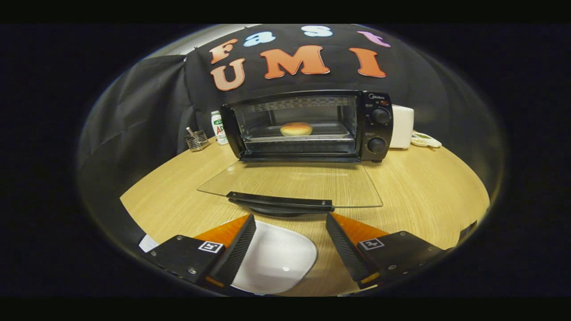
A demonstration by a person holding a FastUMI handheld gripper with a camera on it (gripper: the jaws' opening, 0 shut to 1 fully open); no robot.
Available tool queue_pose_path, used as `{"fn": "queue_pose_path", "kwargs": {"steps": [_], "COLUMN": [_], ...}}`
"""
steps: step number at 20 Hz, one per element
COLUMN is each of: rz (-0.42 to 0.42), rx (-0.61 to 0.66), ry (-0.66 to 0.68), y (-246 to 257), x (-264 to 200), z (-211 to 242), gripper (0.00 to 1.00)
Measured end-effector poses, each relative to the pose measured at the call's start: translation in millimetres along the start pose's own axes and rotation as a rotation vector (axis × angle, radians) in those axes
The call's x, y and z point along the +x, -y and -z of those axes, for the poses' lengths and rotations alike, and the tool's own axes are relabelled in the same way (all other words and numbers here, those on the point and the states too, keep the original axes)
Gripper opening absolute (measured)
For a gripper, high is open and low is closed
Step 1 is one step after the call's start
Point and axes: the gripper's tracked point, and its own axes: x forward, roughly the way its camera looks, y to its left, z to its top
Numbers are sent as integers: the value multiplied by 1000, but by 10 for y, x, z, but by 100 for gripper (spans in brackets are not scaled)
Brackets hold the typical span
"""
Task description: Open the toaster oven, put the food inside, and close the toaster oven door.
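A black toaster oven (377, 127) stands at the back of the round wooden table. Its glass door (294, 183) lies folded down flat toward me, the dark handle (280, 203) at its near edge. Inside, a golden bun (296, 129) rests on the metal tray (330, 132). My gripper (290, 220) is open just short of the door handle, with nothing between the fingers. A bare white plate (276, 261) lies on the table below and between the fingers.
Left of the oven stand a small wire holder (196, 139) and a can (218, 127). A white appliance (402, 126) and a small dish (426, 140) sit to its right. Bare tabletop (424, 187) stretches right of the door.
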Motion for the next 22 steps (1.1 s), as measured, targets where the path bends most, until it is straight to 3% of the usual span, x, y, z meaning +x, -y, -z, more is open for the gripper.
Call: {"fn": "queue_pose_path", "kwargs": {"steps": [6, 11, 13, 18, 22], "rz": [9, 56, 33, 65, 93], "rx": [-17, -59, -37, -125, -122], "ry": [-78, -67, -78, -21, 22], "y": [-12, 28, -56, -103, -62], "x": [80, 140, 144, 138, 197], "z": [59, -99, -119, -358, -572], "gripper": [94, 94, 94, 94, 94]}}
